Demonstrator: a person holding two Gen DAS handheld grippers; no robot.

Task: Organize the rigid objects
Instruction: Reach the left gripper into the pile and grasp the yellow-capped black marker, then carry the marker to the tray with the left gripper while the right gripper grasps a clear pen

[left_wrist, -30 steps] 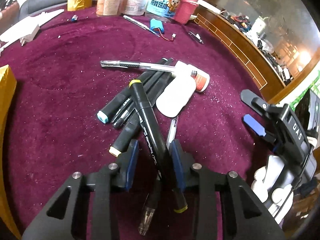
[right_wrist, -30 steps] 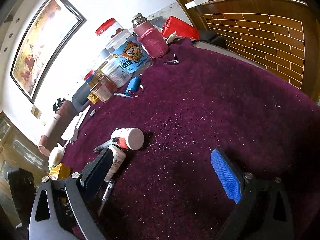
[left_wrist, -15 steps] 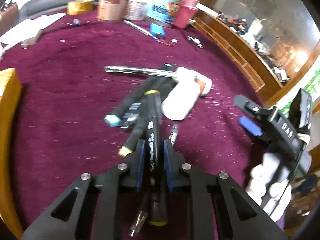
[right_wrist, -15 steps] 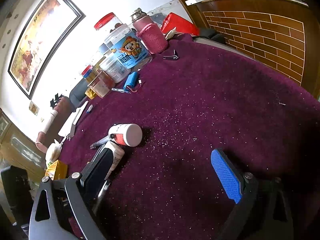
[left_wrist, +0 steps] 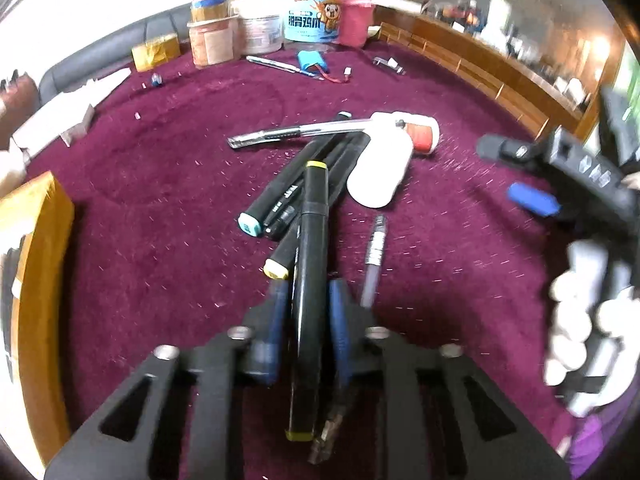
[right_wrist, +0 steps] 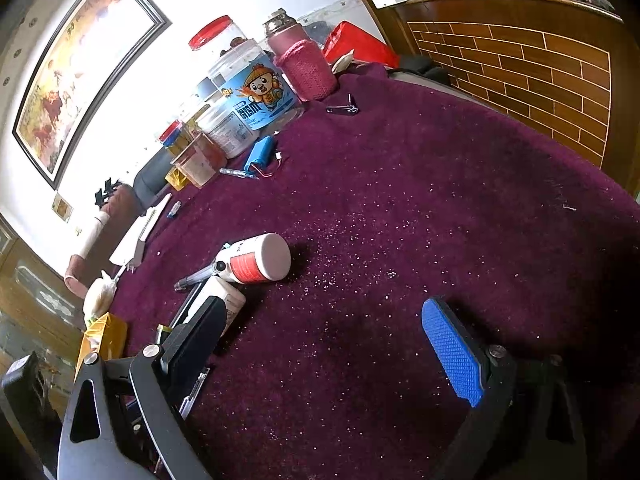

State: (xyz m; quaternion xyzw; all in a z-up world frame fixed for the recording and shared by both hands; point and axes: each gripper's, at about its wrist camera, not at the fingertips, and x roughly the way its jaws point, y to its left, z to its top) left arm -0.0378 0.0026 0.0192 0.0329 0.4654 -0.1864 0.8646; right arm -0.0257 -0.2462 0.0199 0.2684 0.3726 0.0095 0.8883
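My left gripper (left_wrist: pixel 307 300) is shut on a black marker with yellow ends (left_wrist: pixel 313 240), lifted slightly above a pile of black markers (left_wrist: pixel 296 188) on the purple cloth. A clear pen (left_wrist: pixel 296 133) lies across the far end of the pile. A white tube (left_wrist: pixel 380 172) and a white bottle with a red label (left_wrist: pixel 420 134) lie beside it; the bottle also shows in the right wrist view (right_wrist: pixel 258 260). A small pen (left_wrist: pixel 374 256) lies to the right. My right gripper (right_wrist: pixel 332 344) is open and empty over bare cloth, and it also shows in the left wrist view (left_wrist: pixel 516 172).
Jars and tubs (left_wrist: pixel 312 16) stand at the table's far edge with a blue battery pack (left_wrist: pixel 314 60) and nail clippers (right_wrist: pixel 342 109) in front. A yellow box (left_wrist: pixel 28 260) is at the left. A wooden brick-pattern wall (right_wrist: pixel 520 64) borders the right.
My left gripper has closed on the yellow-ended marker and lifted it, swinging it straight along the fingers. The right gripper has stayed open, shifting slightly.
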